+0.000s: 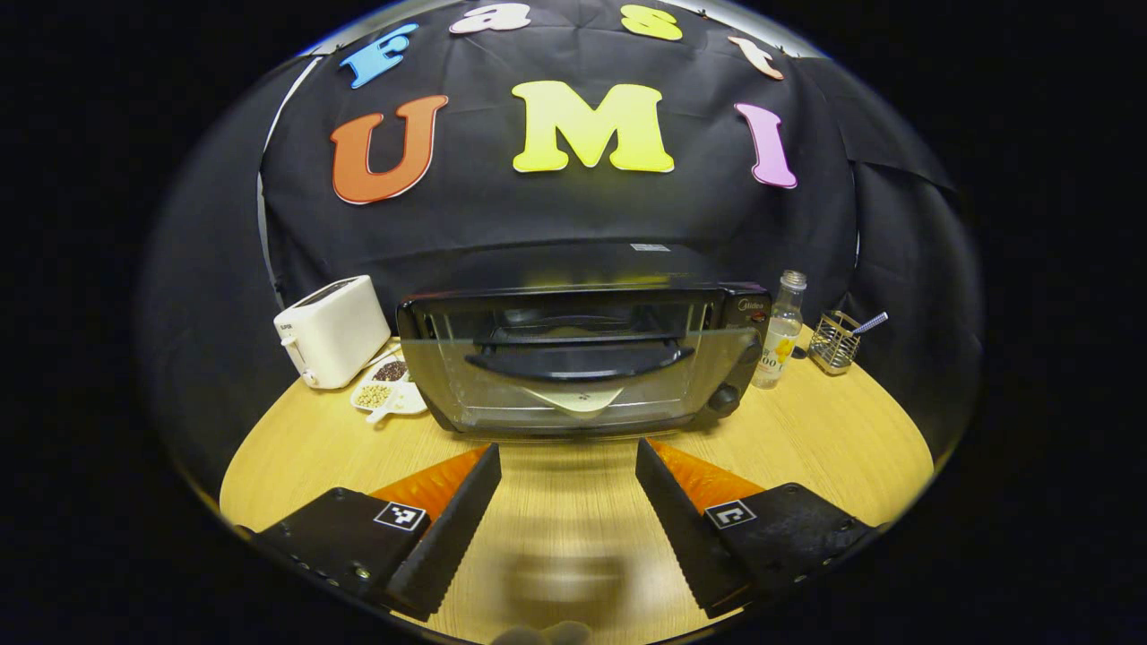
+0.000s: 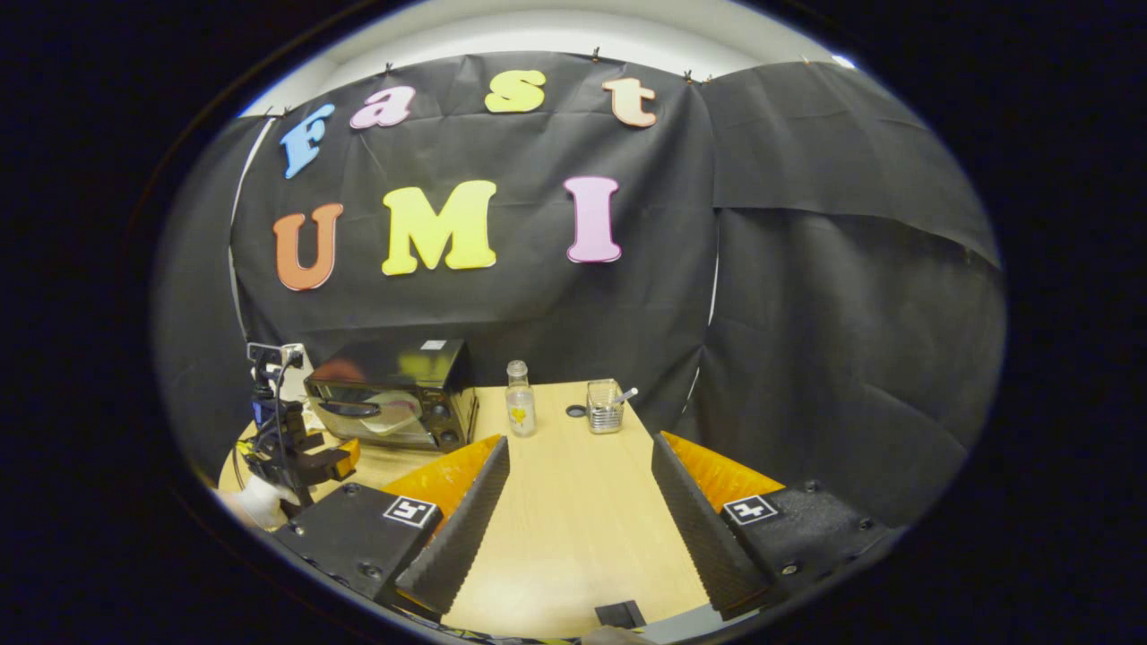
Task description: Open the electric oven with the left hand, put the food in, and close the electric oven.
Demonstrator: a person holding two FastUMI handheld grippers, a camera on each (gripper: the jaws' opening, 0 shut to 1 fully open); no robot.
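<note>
A: In the left gripper view, the electric oven (image 1: 582, 358) stands before the spread left gripper (image 1: 567, 502), with food (image 1: 573, 399) behind its door.

B: The right gripper (image 2: 578, 511), spread too, is right of the oven; its view shows the left gripper (image 2: 300, 457) from outside.

- My right gripper (image 2: 581, 502) hangs over the round wooden table (image 2: 573, 528), fingers spread wide with bare wood between them.
- The electric oven (image 2: 392, 394) sits toward the far left edge of the table, its glass door shut, a pale plate dimly visible inside.
- A clear bottle (image 2: 519, 411) stands just right of the oven.
- A wire holder (image 2: 607, 407) stands near the table's far edge, a small dark disc (image 2: 575, 411) beside it.
- My left gripper (image 2: 300, 452) hovers at the left edge, in front of the oven.
</note>
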